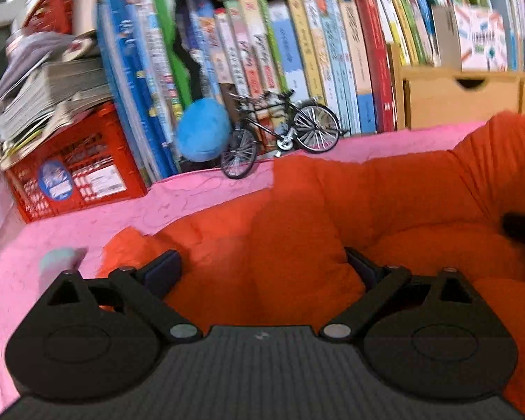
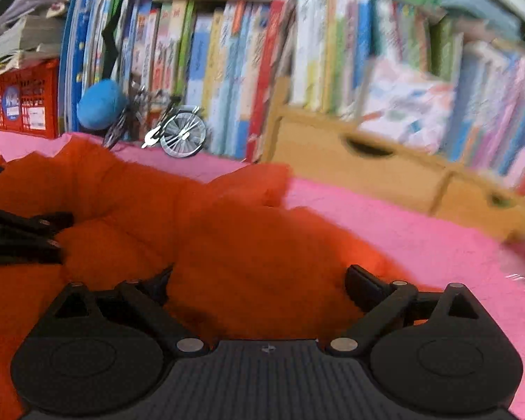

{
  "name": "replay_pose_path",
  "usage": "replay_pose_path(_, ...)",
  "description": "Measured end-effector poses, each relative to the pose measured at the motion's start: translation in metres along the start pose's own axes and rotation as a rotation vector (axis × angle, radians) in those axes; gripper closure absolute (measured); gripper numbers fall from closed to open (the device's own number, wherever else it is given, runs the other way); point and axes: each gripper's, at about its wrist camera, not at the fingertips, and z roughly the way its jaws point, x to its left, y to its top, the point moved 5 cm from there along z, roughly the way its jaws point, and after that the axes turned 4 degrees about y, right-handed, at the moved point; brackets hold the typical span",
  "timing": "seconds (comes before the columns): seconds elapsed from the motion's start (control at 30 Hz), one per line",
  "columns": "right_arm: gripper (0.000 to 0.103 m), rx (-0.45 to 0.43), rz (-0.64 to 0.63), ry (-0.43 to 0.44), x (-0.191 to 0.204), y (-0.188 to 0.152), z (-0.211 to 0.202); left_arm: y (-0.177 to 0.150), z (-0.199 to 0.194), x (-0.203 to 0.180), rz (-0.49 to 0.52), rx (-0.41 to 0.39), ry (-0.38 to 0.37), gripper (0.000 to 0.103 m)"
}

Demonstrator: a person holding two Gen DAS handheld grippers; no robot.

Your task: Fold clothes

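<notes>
A crumpled orange garment [image 1: 297,210] lies on a pink cover [image 1: 192,196]. My left gripper [image 1: 262,262] is low over its left part, jaws wide apart, with a bulge of orange cloth between the fingers that the pads do not press. My right gripper [image 2: 259,274] stands open the same way over the garment [image 2: 227,238] near its right edge, beside bare pink cover [image 2: 402,238]. Each gripper shows as a black shape at the edge of the other's view: the right one [image 1: 521,231], the left one [image 2: 17,234].
Behind the cover stands a wall of upright books [image 1: 297,52]. In front of it are a model bicycle [image 1: 283,133], a blue plush ball [image 1: 203,133], a red crate [image 1: 73,175] under stacked papers, and wooden drawers [image 2: 360,161].
</notes>
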Motion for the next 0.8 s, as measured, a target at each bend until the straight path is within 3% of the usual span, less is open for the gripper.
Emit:
replay_pose_path(0.13, 0.0, -0.062, -0.028, -0.052, -0.031, -0.008, -0.034, -0.002, -0.019, 0.022, -0.047, -0.044, -0.013, 0.002)
replay_pose_path(0.2, 0.0, -0.081, 0.082, -0.036, -0.053, -0.009, -0.049, 0.005, -0.036, 0.03, -0.102, -0.089, -0.025, 0.008)
replay_pose_path(0.3, 0.0, -0.21, 0.205, -0.063, -0.063, -0.001, -0.083, 0.016, -0.061, 0.038, -0.169, -0.154, -0.043, 0.008)
replay_pose_path(0.4, 0.0, -0.307, 0.112, -0.039, -0.037, 0.01, -0.104, 0.022, -0.08, 0.018, -0.086, -0.199, -0.045, 0.007)
replay_pose_path(0.5, 0.0, -0.292, -0.133, -0.054, 0.014, 0.009, -0.101, 0.012, -0.076, -0.006, 0.025, -0.17, -0.026, 0.007)
replay_pose_path(0.57, 0.0, -0.26, -0.255, -0.06, 0.04, -0.003, -0.092, 0.001, -0.066, -0.012, 0.04, -0.129, -0.023, 0.006)
replay_pose_path(0.67, 0.0, -0.18, -0.295, -0.056, 0.054, -0.028, -0.075, -0.015, -0.049, -0.012, 0.014, -0.068, -0.039, 0.0)
replay_pose_path(0.8, 0.0, -0.117, -0.204, -0.007, 0.04, -0.033, -0.064, -0.019, -0.039, -0.004, -0.036, -0.006, -0.08, 0.0)
